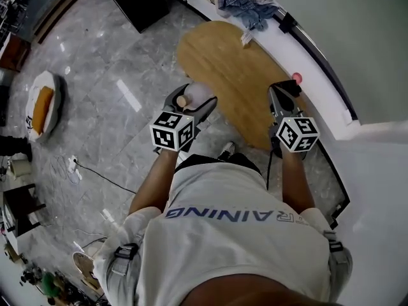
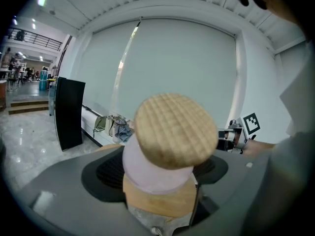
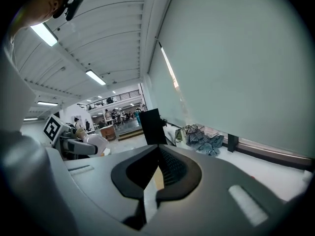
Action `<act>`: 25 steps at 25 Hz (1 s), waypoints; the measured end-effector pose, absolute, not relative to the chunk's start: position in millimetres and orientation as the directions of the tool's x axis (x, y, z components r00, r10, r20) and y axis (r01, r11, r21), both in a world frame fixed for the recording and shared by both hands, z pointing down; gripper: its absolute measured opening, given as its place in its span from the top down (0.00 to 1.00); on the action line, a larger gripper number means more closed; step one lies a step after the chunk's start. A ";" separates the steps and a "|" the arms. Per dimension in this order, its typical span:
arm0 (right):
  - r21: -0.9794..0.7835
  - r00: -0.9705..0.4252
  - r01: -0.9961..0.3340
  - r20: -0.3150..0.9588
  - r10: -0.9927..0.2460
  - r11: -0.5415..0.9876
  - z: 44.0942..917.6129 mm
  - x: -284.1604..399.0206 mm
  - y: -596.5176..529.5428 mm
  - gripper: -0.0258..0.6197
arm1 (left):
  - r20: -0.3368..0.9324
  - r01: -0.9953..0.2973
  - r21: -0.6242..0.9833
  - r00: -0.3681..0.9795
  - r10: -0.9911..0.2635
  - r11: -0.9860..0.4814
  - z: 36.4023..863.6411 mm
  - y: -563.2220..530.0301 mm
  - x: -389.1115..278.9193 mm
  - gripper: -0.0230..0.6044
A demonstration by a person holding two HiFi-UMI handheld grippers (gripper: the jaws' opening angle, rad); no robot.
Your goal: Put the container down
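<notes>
The container (image 1: 201, 93) is a pale lilac jar with a round wooden lid (image 2: 175, 130). It lies tilted between the jaws of my left gripper (image 1: 195, 98), which is shut on it. The dark pads (image 2: 101, 175) sit on either side of the jar's body (image 2: 150, 173). The jar hangs over the floor just off the near left edge of the oval wooden table (image 1: 233, 69). My right gripper (image 1: 284, 92) is over the table's near right edge. Its jaws (image 3: 158, 150) meet at the tips and hold nothing.
A white ledge (image 1: 299, 53) runs along the wall behind the table, with crumpled clothes (image 1: 245, 4) on it and a small pink thing (image 1: 297, 77). A black panel (image 1: 137, 2) stands on the marble floor. A round cushion (image 1: 43, 104) and a cable (image 1: 95, 174) lie at the left.
</notes>
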State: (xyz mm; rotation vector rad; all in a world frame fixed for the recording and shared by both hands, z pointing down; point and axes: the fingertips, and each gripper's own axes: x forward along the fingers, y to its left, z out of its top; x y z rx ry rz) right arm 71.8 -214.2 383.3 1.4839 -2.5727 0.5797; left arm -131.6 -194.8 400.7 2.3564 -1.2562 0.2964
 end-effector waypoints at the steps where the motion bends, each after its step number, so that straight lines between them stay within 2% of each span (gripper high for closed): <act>1: -0.271 -0.507 -0.857 0.293 -0.811 0.439 385.8 78.9 -223.5 0.94 | 0.388 -0.823 0.289 0.568 -0.726 -0.489 400.7 -205.6 -124.5 0.33; 9: -0.290 -0.430 -0.894 0.336 -0.838 0.342 409.5 101.2 -269.7 0.94 | 0.419 -0.755 0.300 0.653 -0.631 -0.583 415.7 -286.3 -85.9 0.33; 19: -0.266 -0.141 -0.963 0.370 -0.918 0.040 408.1 122.7 -329.0 0.94 | 0.427 -0.514 0.294 0.825 -0.371 -0.806 422.8 -409.3 -38.9 0.33; 25: -0.247 0.035 -0.958 0.406 -0.913 -0.147 419.4 130.2 -344.2 0.94 | 0.463 -0.398 0.262 0.851 -0.247 -0.879 434.6 -455.4 -38.5 0.33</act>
